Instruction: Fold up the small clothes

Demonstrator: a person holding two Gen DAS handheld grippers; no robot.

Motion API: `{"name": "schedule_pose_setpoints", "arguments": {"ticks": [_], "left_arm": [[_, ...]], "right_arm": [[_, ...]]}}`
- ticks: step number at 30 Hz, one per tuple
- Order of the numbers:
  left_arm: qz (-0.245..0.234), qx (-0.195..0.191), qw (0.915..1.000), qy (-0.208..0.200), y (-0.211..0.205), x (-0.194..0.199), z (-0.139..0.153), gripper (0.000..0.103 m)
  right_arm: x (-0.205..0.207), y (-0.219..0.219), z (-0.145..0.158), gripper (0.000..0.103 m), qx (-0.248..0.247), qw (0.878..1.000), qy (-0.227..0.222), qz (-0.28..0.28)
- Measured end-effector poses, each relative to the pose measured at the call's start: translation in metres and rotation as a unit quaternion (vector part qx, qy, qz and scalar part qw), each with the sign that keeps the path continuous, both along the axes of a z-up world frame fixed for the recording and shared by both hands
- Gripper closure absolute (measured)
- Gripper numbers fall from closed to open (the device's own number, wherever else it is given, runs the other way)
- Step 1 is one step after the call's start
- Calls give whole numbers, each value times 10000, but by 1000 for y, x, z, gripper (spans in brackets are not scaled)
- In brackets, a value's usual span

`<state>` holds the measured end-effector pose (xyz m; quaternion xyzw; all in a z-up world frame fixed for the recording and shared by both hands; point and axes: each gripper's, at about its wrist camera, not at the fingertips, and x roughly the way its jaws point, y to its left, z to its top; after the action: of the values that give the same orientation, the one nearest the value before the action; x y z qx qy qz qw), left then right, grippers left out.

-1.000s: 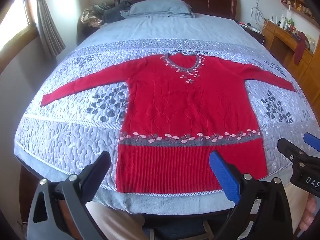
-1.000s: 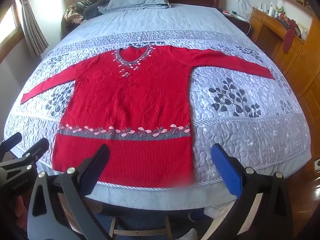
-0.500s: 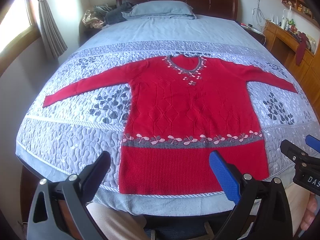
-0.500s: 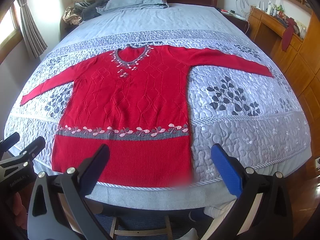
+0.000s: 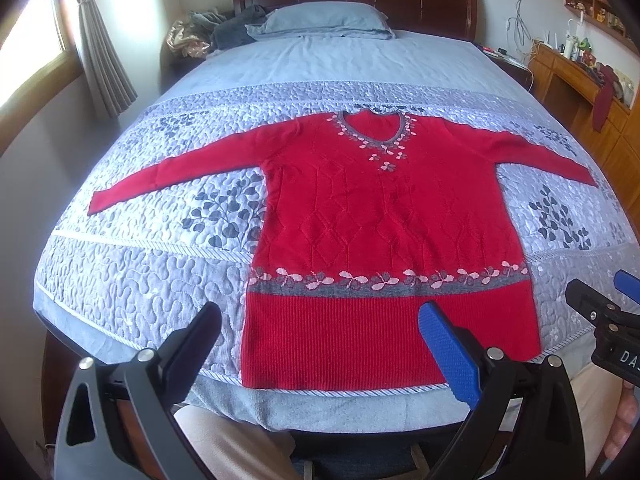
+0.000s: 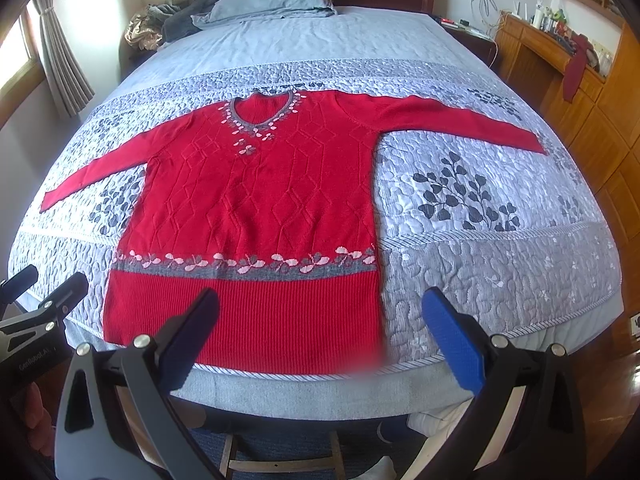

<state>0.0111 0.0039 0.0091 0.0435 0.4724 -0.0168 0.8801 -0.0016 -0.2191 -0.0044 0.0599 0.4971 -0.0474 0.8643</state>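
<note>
A red knit sweater (image 5: 384, 224) with a grey flowered band and neckline lies flat, front up, on the bed, both sleeves spread out; it also shows in the right wrist view (image 6: 256, 208). My left gripper (image 5: 320, 344) is open and empty, held above the bed's near edge over the sweater's hem. My right gripper (image 6: 320, 332) is open and empty, over the hem's right corner. The right gripper's tip shows at the edge of the left wrist view (image 5: 600, 312), and the left gripper's at the edge of the right wrist view (image 6: 44, 300).
The bed has a grey quilted cover (image 5: 136, 280) and a blue pillow (image 5: 324, 20) by the dark headboard. A clothes pile (image 5: 216, 32) lies at the far left. A wooden desk with shelves (image 5: 576, 80) stands right. A curtain and window (image 5: 104, 52) are left.
Both grippers have drifted slightly, so the sweater sits a little lower and more to the right in the left view. Both stay open and empty. The sweater has not moved.
</note>
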Motion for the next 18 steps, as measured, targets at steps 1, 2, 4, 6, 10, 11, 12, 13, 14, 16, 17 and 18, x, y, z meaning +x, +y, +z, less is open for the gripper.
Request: {"name": "schedule_pose_setpoints", "arguments": {"ticks": [1,2,4,6,10,11,12,13,14,16,17,18], "left_arm": [[1,0,10000,2,0,0,0,4],[1,0,10000,2,0,0,0,4],[0,4,10000,1,0,0,0,4],[4,6,10000,8,1,0,-1,4],[8,13,10000,7,3,1,-2,4],[10,16,10000,6,3,1,-2,4],[14,18,10000,8,3,1,-3,4],[16,22,10000,11,3,2,-3,4],[16,18,10000,12,3,2,-4,4],[17,18,10000,8,3,2,-3,4],[17,21,10000,10,3,2,-4,4],[15,20,10000,12,3,2,-4,4]], "right_arm": [[0,0,0,3,1,10000,-2,-4],[0,-1,0,3,0,10000,-2,-3],[-1,-1,0,3,0,10000,-6,-5],[0,-2,0,3,6,10000,-4,-8],[0,-1,0,3,0,10000,-6,-8],[0,-1,0,3,3,10000,-7,-7],[0,-2,0,3,5,10000,-6,-5],[0,-2,0,3,4,10000,-2,-6],[0,-2,-1,3,7,10000,2,-10],[1,-4,-2,3,13,10000,15,-10],[2,-4,-2,3,12,10000,19,-10],[2,-5,-2,3,12,10000,22,-10]]}}
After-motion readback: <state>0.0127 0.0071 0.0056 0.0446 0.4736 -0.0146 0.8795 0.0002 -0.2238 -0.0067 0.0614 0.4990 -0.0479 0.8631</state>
